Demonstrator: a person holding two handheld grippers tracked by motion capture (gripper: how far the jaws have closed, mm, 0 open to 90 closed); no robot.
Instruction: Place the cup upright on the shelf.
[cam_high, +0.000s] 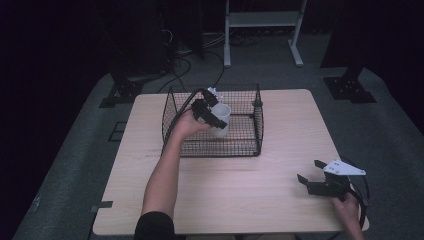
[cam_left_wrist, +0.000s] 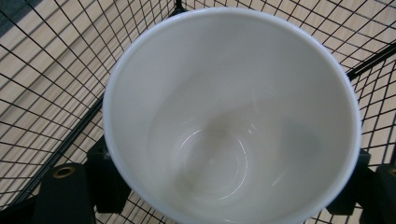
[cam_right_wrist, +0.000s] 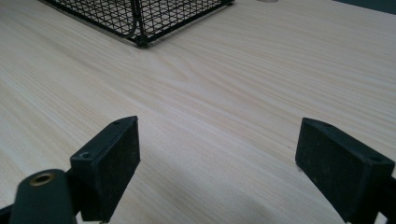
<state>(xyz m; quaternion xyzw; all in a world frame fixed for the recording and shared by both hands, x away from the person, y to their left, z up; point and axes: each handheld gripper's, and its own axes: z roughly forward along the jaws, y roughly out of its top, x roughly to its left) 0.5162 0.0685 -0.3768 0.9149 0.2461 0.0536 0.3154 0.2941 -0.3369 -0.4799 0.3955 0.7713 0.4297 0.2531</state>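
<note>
A white cup (cam_high: 221, 120) hangs inside the black wire basket (cam_high: 250, 145), held by my left gripper (cam_high: 212, 116), whose jaws are shut on its sides. In the left gripper view the cup (cam_left_wrist: 233, 116) faces the camera mouth-first and is empty, with a black pad (cam_left_wrist: 105, 182) pressed on each side and basket mesh behind it. My right gripper (cam_high: 314, 172) rests low over the table's front right, jaws wide apart. In the right gripper view its pads (cam_right_wrist: 112, 163) have nothing but bare wood between them.
The light wooden table (cam_high: 235, 200) has open room in front of and to the right of the basket. A basket corner (cam_right_wrist: 140, 28) lies ahead of the right gripper. Dark floor, cables and a white stand (cam_high: 262, 30) lie beyond the table.
</note>
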